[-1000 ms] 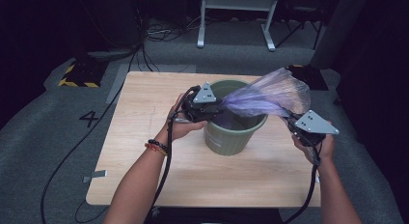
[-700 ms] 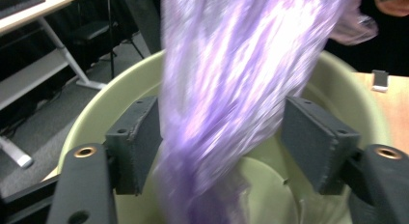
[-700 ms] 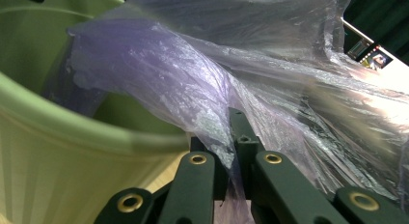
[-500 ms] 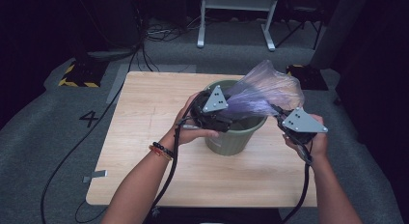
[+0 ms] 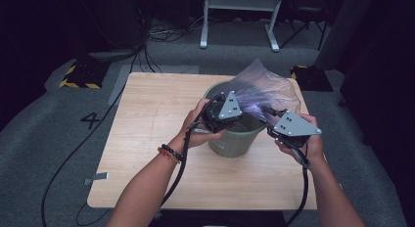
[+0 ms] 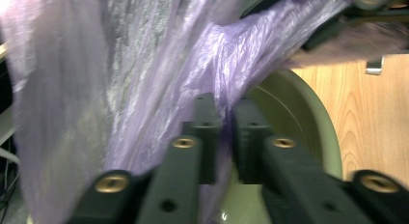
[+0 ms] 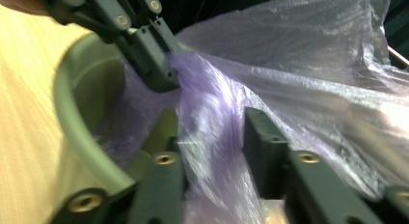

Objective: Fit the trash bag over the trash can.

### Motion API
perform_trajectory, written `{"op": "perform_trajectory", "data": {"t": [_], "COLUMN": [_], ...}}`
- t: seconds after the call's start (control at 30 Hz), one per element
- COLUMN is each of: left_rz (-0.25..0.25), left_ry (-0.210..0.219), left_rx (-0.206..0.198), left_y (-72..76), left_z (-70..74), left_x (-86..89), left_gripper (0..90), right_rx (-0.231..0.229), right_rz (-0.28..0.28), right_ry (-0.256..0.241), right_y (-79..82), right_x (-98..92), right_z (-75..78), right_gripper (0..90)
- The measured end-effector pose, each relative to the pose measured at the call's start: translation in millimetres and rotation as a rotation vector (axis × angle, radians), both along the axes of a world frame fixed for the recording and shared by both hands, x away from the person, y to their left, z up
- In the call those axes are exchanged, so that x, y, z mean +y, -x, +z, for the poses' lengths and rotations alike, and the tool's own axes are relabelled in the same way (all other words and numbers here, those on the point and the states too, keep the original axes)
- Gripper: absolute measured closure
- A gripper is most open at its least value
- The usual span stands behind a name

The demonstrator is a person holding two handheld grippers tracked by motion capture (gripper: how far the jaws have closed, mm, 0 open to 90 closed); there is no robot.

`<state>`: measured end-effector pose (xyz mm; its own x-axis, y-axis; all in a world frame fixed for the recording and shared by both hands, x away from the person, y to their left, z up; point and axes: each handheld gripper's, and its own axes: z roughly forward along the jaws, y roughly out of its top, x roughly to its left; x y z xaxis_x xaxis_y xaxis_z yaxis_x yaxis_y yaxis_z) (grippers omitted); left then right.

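From the high view, the purple bag (image 5: 266,90) billows over the green bin (image 5: 234,139) at the middle of the surface (image 5: 147,139); it looks like lining, so spread the mouth wide.

In the left gripper view, the left gripper (image 6: 226,120) pinches bag film above the rim; keep it low.

In the right gripper view, the right gripper (image 7: 212,137) has plastic between parted jaws; blur hides whether it grips. Clench before pulling outward.
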<state>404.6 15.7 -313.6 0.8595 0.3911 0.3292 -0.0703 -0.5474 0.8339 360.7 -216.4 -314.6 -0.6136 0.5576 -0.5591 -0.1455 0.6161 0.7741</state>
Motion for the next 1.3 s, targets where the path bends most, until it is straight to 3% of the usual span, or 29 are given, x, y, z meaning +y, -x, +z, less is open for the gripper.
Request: {"op": "perform_trajectory", "data": {"t": [0.13, 0.3, 0.43, 0.7, 0.87, 1.0, 1.07, 1.2, 1.27, 1.3], "left_rz": [-0.020, -0.013, 0.004, 0.020, 0.023, 0.033, 0.034, 0.032, 0.028, 0.028], "left_ry": [0.000, -0.007, -0.002, 0.006, 0.019, 0.022, 0.031, 0.040, 0.038, 0.039], "left_rx": [0.003, 0.002, 0.003, 0.011, 0.018, 0.028, 0.032, 0.039, 0.038, 0.037], "left_y": [1.4, 3.8, 3.4, 0.2, 0.0, -0.5, -1.2, -2.9, -2.4, -2.1], "left_z": [-1.9, -4.9, -7.6, -13.0, -16.4, -20.1, -21.8, -25.4, -26.5, -27.0], "left_x": [9.5, 20.5, 27.7, 40.3, 45.0, 47.2, 48.4, 47.6, 46.9, 46.7], "left_gripper": [89.6, 89.5, 89.4, 89.4, 89.3, 89.2, 89.1, 88.9, 88.1, 88.1], "right_rx": [0.020, 0.028, 0.049, 0.036, 0.027, 0.072, 0.087, 0.171, 0.219, 0.219], "right_rz": [0.034, 0.049, 0.072, 0.091, -0.020, -0.046, -0.048, -0.053, -0.020, -0.020], "right_ry": [-0.042, -0.060, -0.087, -0.141, -0.161, -0.239, -0.255, -0.339, -0.338, -0.338], "right_y": [6.3, 18.4, 23.1, 35.7, 32.9, 25.3, 23.5, 10.0, 1.6, 1.6], "right_x": [-2.6, -5.4, -8.4, -15.6, -27.3, -41.7, -43.5, -46.0, -39.7, -39.7], "right_z": [1.3, 6.4, 9.5, 17.3, 14.6, 10.4, 9.8, 5.1, -1.3, -1.3], "right_gripper": [58.9, 46.3, 41.7, 33.9, 30.0, 29.4, 29.1, 30.6, 43.3, 43.3]}}
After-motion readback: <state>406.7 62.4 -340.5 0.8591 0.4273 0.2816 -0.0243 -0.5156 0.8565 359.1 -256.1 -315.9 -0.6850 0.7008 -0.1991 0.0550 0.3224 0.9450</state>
